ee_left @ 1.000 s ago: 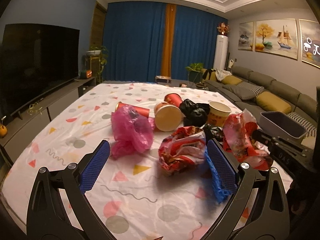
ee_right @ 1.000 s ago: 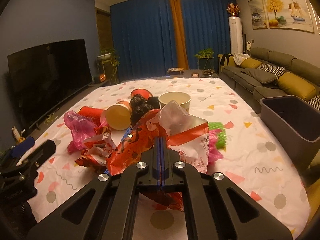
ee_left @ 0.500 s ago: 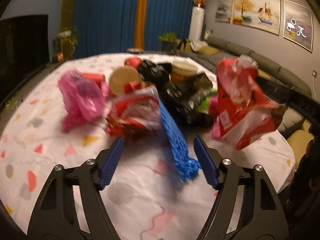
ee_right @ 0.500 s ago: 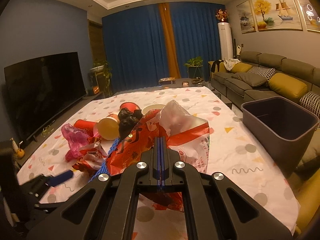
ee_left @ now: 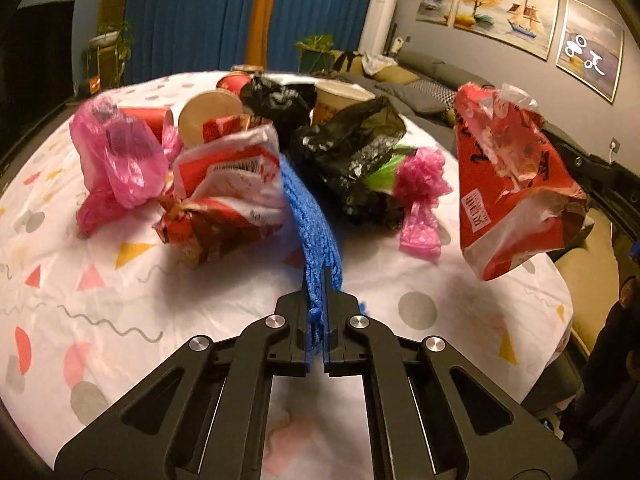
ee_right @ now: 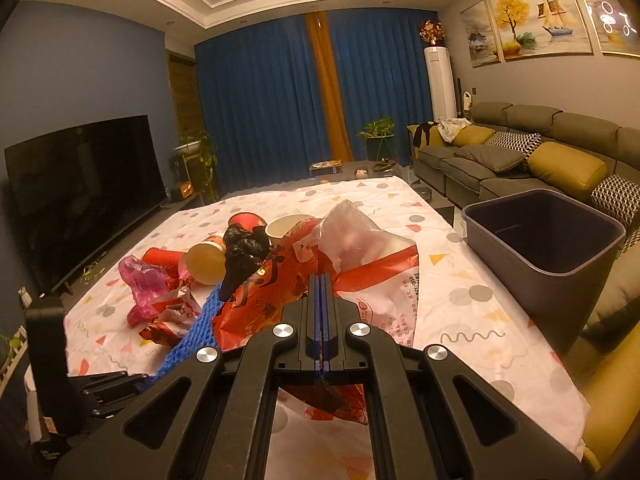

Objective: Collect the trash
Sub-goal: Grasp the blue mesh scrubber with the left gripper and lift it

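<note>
Here both claws are loaded: the left gripper (ee_left: pixel 319 280) is clenched on the near end of a blue net (ee_left: pixel 310 204), and the right gripper (ee_right: pixel 321 280) is clamped on a red bag (ee_right: pixel 372 276) lifted clear of the table (ee_right: pixel 460 312). The step in hand looks like carrying the bag to the bin (ee_right: pixel 548 236), which stands to the right at the table's edge; next the bag must swing over its rim before release. The net's long axis runs away from the left gripper toward the trash pile (ee_left: pixel 248 148), far end beside a second red bag (ee_left: pixel 228 196).
</note>
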### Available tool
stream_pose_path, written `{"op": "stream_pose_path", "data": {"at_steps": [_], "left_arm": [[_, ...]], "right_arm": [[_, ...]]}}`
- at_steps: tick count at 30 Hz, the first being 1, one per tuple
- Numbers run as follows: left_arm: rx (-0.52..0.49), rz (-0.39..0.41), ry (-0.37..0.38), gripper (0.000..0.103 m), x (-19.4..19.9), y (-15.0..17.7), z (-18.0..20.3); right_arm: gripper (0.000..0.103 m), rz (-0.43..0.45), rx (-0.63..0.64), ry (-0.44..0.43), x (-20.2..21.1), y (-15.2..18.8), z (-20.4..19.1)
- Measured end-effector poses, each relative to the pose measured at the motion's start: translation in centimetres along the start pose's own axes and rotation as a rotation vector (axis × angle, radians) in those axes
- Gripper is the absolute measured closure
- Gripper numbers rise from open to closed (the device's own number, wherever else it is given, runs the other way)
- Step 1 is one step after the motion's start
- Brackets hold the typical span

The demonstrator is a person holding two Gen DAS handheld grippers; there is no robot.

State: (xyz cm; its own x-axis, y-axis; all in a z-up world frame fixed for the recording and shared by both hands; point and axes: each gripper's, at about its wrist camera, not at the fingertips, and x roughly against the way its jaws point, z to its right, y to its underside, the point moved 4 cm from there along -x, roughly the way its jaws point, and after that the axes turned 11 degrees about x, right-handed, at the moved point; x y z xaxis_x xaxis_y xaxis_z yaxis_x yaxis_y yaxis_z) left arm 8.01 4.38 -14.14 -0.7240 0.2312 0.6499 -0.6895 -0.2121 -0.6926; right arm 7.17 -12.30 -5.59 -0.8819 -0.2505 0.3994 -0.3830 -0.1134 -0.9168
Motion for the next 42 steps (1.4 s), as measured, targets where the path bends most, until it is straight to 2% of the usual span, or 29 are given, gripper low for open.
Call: {"op": "stream_pose_path", "data": {"at_steps": [5, 13, 18, 35, 42], "left_arm": [[-0.040, 0.089, -0.002, 0.101, 2.7, -1.0, 1.1], [-0.028, 0.243, 0.059, 0.101, 8.4, -4.6, 1.9], [-0.045, 0.291, 0.083, 0.101, 9.3, -6.5, 3.2], [-0.144, 0.274, 0.169, 0.101, 6.1, -8.1, 8.8], [-0.192, 0.262, 0.231, 0.101, 4.1, -8.8, 13.2]], "right_arm": [[0.101, 0.014, -0.001, 0.010, 0.6, -0.2, 0.4], [0.101, 0.036, -0.006, 0.023, 1.4, -0.4, 1.2], [0.101, 0.051, -0.010, 0.031, 2.0, -0.7, 1.7], [0.101, 0.094, -0.029, 0.094, 3.0, -1.6, 5.5], [0.101, 0.135, -0.032, 0.172, 3.7, -2.7, 8.5]]}}
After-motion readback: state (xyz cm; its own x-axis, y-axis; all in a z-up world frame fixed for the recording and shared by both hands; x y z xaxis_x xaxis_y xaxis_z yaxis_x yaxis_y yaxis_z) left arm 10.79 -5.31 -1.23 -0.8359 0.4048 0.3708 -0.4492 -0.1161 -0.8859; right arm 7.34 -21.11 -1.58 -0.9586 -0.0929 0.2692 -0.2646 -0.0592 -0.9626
